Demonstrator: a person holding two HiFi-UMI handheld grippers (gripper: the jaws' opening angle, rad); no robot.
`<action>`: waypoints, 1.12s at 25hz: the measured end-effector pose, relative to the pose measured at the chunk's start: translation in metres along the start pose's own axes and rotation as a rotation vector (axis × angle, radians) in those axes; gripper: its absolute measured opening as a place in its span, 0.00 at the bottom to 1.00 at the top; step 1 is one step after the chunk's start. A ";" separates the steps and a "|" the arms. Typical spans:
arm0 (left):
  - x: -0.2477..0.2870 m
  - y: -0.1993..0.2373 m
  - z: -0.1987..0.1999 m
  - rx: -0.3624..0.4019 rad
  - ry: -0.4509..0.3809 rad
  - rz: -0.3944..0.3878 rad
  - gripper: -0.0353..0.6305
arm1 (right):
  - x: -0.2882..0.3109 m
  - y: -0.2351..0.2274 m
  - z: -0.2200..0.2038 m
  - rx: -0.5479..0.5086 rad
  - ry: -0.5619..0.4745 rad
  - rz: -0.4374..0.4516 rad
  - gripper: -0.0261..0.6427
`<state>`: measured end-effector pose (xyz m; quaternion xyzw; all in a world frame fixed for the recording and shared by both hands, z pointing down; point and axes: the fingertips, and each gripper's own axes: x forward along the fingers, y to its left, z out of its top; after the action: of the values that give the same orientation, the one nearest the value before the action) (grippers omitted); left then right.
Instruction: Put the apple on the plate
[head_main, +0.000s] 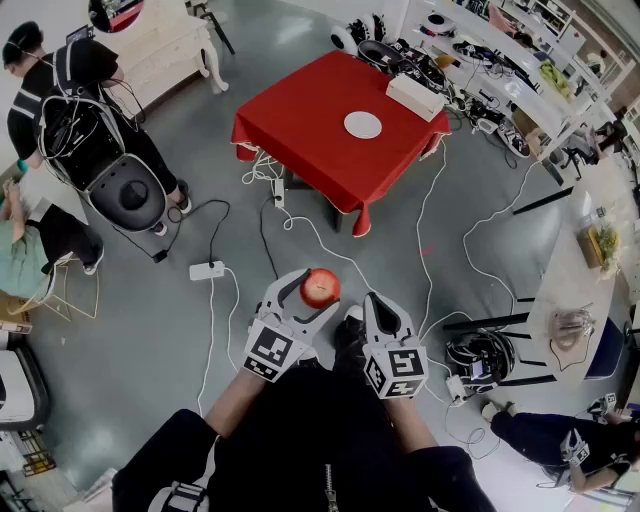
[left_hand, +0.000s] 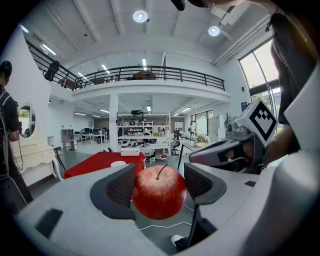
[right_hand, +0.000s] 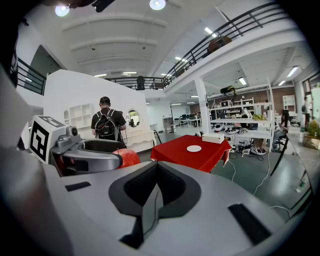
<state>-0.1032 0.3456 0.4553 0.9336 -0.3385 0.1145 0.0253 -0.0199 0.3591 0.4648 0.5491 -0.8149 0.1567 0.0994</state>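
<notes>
A red apple (head_main: 322, 286) with a stem sits between the jaws of my left gripper (head_main: 314, 294), and the pads press on both its sides (left_hand: 159, 192). I hold it in the air above the grey floor, well short of the table. The white plate (head_main: 362, 125) lies bare on the red-clothed table (head_main: 310, 120) ahead; in the left gripper view the plate (left_hand: 118, 163) shows small, beyond the apple. My right gripper (head_main: 374, 300) hangs just right of the apple, jaws shut with nothing between them (right_hand: 156, 192). From there the apple (right_hand: 128, 157) and the plate (right_hand: 194, 148) are both visible.
A white box (head_main: 415, 97) rests on the table's far corner. Cables and a power strip (head_main: 207, 270) trail over the floor between me and the table. A person with a backpack (head_main: 60, 100) stands at the left by a round machine (head_main: 130, 195). Cluttered benches (head_main: 520, 80) line the right.
</notes>
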 end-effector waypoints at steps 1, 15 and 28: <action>0.001 0.001 -0.001 -0.003 0.001 -0.001 0.51 | 0.001 0.001 0.001 0.002 -0.002 0.007 0.06; 0.005 0.008 0.000 -0.012 0.001 -0.013 0.51 | 0.010 0.006 0.000 0.018 0.008 0.034 0.06; 0.010 0.008 0.003 -0.010 0.000 -0.013 0.51 | 0.011 0.005 -0.002 0.034 0.019 0.047 0.06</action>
<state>-0.1002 0.3327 0.4547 0.9357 -0.3330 0.1128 0.0306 -0.0288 0.3526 0.4696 0.5300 -0.8237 0.1782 0.0942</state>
